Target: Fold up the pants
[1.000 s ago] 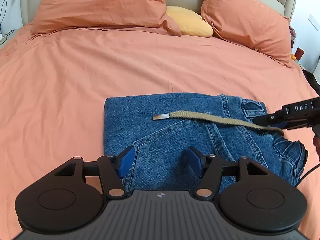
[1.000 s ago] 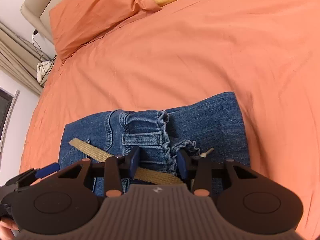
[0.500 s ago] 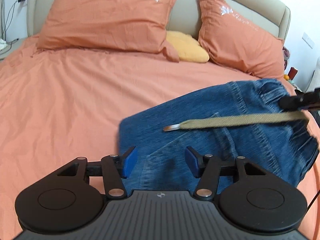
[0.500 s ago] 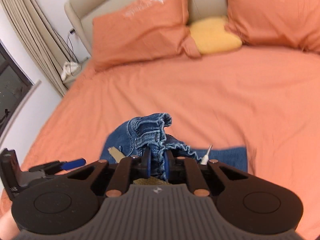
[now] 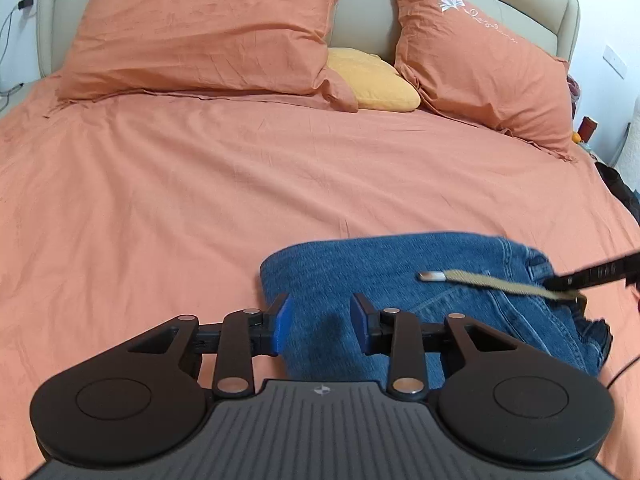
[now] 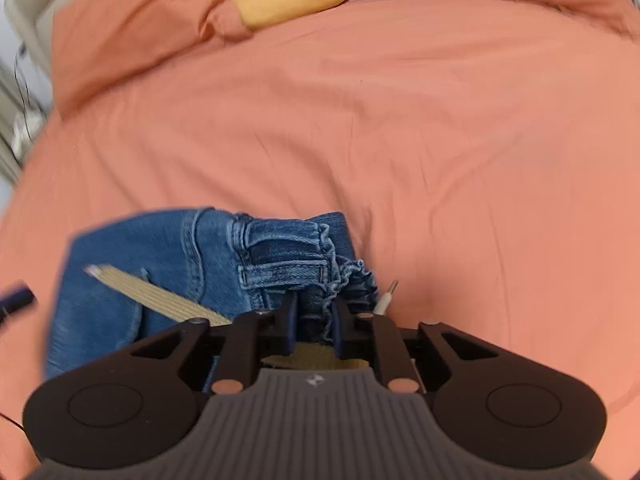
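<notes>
Folded blue jeans (image 5: 380, 276) lie on the orange bed sheet (image 5: 200, 184), with a tan webbing belt (image 5: 492, 282) across the top. My left gripper (image 5: 318, 318) is open and empty, its blue pads over the jeans' left edge. My right gripper (image 6: 314, 320) grips the bunched waistband (image 6: 320, 264) of the jeans (image 6: 132, 280), its jaws narrowly apart around the denim; it shows as a dark bar at the right edge of the left wrist view (image 5: 592, 274). The belt (image 6: 160, 300) runs under the right gripper.
Two orange pillows (image 5: 208, 28) and a yellow cushion (image 5: 372, 80) lie against the beige headboard (image 5: 360, 4). Small items stand on a bedside surface at the far right (image 5: 586, 130). Cables hang by the wall at the left (image 5: 8, 40).
The right gripper shut on the waistband, lifted the jeans, then lowered them back flat on the sheet farther right. The left gripper stayed open and pulled back.
</notes>
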A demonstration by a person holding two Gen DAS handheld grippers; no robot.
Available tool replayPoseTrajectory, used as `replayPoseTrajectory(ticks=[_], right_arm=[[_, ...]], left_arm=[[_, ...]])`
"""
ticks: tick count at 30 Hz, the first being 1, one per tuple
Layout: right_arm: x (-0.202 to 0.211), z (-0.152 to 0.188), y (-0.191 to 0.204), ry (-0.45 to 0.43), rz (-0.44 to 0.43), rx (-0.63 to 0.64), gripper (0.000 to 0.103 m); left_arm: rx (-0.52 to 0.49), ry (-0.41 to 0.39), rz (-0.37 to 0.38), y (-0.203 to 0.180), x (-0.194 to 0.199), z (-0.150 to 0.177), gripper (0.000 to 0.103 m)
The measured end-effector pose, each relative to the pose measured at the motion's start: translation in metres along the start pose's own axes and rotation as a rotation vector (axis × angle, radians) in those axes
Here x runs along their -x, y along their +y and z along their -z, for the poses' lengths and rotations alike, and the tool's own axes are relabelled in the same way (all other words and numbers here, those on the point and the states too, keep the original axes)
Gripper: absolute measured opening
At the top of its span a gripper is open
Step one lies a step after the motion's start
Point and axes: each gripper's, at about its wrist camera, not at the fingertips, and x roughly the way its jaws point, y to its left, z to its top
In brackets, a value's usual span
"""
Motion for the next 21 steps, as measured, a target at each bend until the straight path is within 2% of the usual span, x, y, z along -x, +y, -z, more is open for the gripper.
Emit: replayPoseTrajectory(ticks=[2,5,7,9,11,15,19,21], right_arm=[[-0.006,-0.001,0.005,0.016,0.028,0.036,0.014],[-0.011,-0.002,0.002,0.033,0.024,0.031,0.015],[-0.014,-0.003,-0.001,0.033,0.013,0.008,0.02],[-0.018,-0.003,-0.006,0.027,0.002,-0.014,0.021],[-0.018,0.0,-0.008,0.021,-0.004,-0.027,0.021],[-0.01,0.005,-0.001,-0.006,0.024,0.001,0.023],[0.013,0.017,0.007,-0.076,0.008,0.015,0.035],[0.03,0.026,0.012,-0.123,0.01,0.056,0.037]], left_arm=[[0.008,0.013,0.001,0.001,-0.013,-0.002,0.036],[0.022,0.072,-0.015,0.005,-0.042,0.0,0.032],[0.018,0.135,-0.047,0.008,-0.065,0.004,0.027],[0.017,0.177,-0.083,0.011,-0.081,0.009,0.027],[0.015,0.171,-0.097,0.009,-0.081,0.009,0.027],[-0.058,0.166,-0.15,-0.005,-0.064,0.008,0.026],[-0.102,0.155,-0.17,-0.013,-0.038,0.011,0.026],[-0.115,0.151,-0.167,-0.015,-0.025,0.013,0.026]])
